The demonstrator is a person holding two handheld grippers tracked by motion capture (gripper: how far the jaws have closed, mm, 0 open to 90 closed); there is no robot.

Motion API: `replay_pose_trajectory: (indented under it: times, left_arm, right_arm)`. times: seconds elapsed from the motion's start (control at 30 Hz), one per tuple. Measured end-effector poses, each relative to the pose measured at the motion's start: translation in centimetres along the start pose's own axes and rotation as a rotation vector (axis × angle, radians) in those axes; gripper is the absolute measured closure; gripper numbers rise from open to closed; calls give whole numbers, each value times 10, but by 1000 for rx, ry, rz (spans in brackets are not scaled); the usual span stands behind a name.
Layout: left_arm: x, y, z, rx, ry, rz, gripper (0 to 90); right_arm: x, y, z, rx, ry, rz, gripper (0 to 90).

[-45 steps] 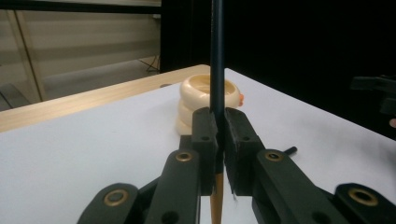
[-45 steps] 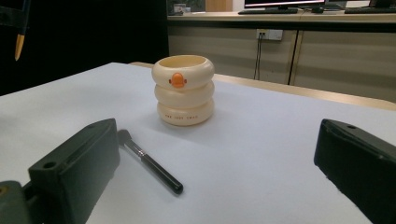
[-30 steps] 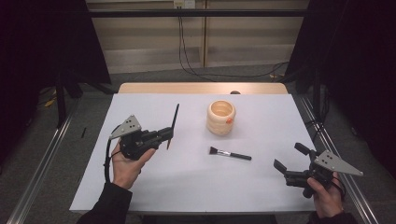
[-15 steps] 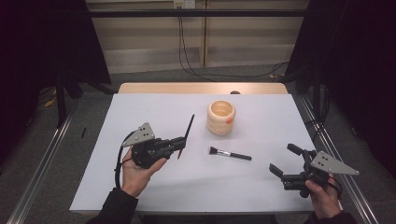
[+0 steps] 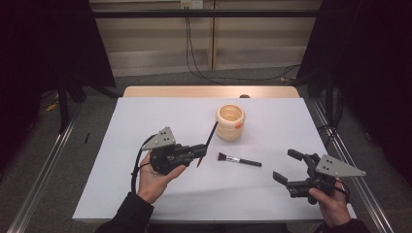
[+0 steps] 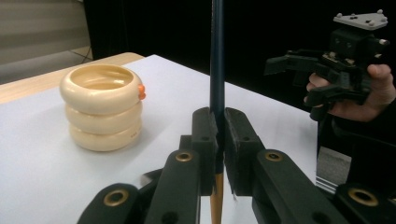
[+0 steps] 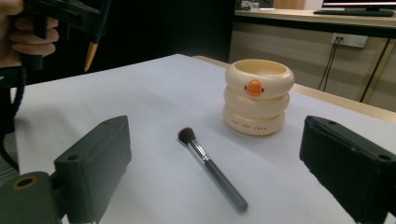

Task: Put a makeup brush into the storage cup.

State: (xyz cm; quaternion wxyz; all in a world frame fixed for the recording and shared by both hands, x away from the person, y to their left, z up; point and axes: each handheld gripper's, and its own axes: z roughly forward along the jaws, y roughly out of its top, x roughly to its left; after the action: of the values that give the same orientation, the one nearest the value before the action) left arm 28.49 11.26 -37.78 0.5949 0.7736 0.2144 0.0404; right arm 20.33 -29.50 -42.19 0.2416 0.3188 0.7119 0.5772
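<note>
Left of the cream holder [image 5: 230,122], a dark pencil [image 5: 210,137] is clamped in the left tool [image 5: 198,151]. Beside the makeup brush [image 5: 239,159] on the desk [image 5: 121,194], the right tool [image 5: 284,166] is held wide, its jaws having just been closing on nothing.

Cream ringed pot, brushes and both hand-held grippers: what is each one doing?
Cream ringed pot: upright, empty.
Dark thin pencil-like stick: clamped, off the table.
Black-handled makeup brush: lying flat, untouched.
Left hand-held gripper: shut on the stick.
Right hand-held gripper: open, jaws just closing slightly.
</note>
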Motion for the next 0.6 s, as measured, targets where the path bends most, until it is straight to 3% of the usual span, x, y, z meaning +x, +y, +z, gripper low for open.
replay_pose_trajectory:
  times: [0.1,0.2,0.23,0.3,0.37,0.53,0.6]
  left_arm:
    - [0,-1,2,2,-5,1,837]
    - [-1,-2,5,10,-15,5,837]
    - [-2,-2,5,21,-20,14,837]
    - [-5,-1,7,19,-40,32,837]
    - [-6,1,9,49,-52,61,837]
    - [-7,3,14,91,-79,80,837]
    - [-6,3,16,91,-83,75,837]
  right_arm:
    - [-2,1,5,15,23,27,63]
    - [-2,3,10,31,11,23,76]
    - [-3,4,12,31,2,27,80]
    - [-3,7,16,30,17,54,90]
    - [-3,11,21,34,43,63,115]
    - [2,22,33,40,92,48,135]
    - [4,27,39,30,74,35,115]
